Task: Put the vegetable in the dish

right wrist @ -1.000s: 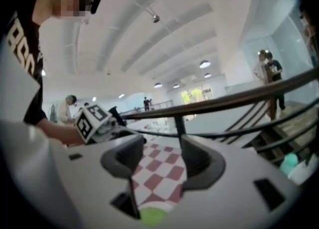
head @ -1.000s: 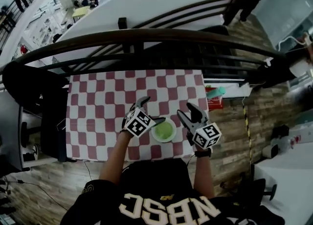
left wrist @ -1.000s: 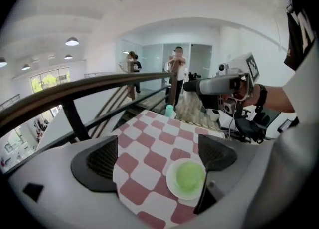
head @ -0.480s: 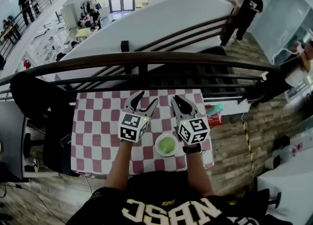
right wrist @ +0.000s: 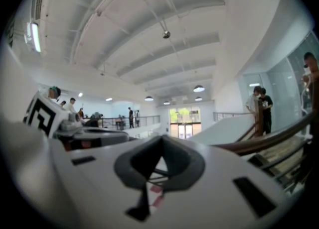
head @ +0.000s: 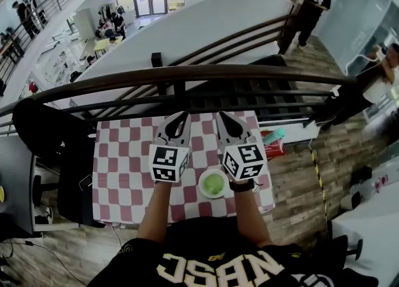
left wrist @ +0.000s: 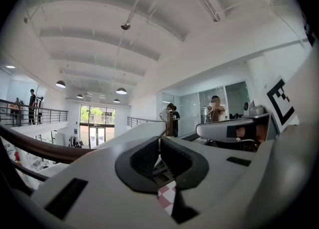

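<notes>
A white dish [head: 206, 191] holding a green vegetable [head: 213, 183] stands near the front edge of the red-and-white checked table [head: 124, 155]. Both grippers are raised level above the table, side by side, pointing away from me toward the railing. My left gripper [head: 184, 116] is left of the dish, my right gripper [head: 220, 116] just right of it. Their jaws have just been closing and now meet with nothing between them. In the left gripper view the left gripper [left wrist: 160, 139] is shut on air, and in the right gripper view so is the right gripper [right wrist: 160, 139].
A dark curved railing [head: 187, 77] runs along the table's far side. A red box with a teal item [head: 275, 140] sits off the table's right edge. A black chair [head: 56, 148] stands at the left. Several people stand on the floors beyond.
Both grippers rose from beside the dish and swung up to point level. Their jaws went from wide open to shut, with nothing in them. The dish stayed put.
</notes>
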A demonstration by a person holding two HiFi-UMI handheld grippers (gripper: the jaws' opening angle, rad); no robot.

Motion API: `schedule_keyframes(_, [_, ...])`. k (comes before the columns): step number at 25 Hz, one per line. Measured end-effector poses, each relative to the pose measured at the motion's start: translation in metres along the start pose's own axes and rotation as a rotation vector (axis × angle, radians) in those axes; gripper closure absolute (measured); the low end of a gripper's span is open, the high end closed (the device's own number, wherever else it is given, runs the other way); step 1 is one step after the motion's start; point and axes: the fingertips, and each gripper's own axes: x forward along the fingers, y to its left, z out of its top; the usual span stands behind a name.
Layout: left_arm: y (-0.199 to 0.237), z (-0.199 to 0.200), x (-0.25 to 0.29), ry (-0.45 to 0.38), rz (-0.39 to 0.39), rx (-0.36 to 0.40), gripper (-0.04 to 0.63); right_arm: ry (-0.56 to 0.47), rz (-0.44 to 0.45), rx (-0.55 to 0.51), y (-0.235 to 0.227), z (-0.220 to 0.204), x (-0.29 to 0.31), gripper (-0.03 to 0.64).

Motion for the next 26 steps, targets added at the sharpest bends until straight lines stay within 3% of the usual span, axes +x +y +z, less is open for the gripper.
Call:
schedule_keyframes(13, [0.011, 0.023, 0.017, -0.028, 0.078, 0.014, 0.577, -0.026, -0.041, -0.007, -0.016, 0.0, 0.015, 0.6])
schedule_keyframes(21, [0.032, 0.024, 0.031, -0.065, 0.169, -0.022, 0.577, -0.026, -0.002, 0.0, -0.02, -0.003, 0.032, 0.6])
schedule_keyframes(26, [0.046, 0.015, 0.035, -0.062, 0.182, -0.041, 0.577, 0.011, 0.008, 0.006, -0.017, -0.021, 0.044, 0.6])
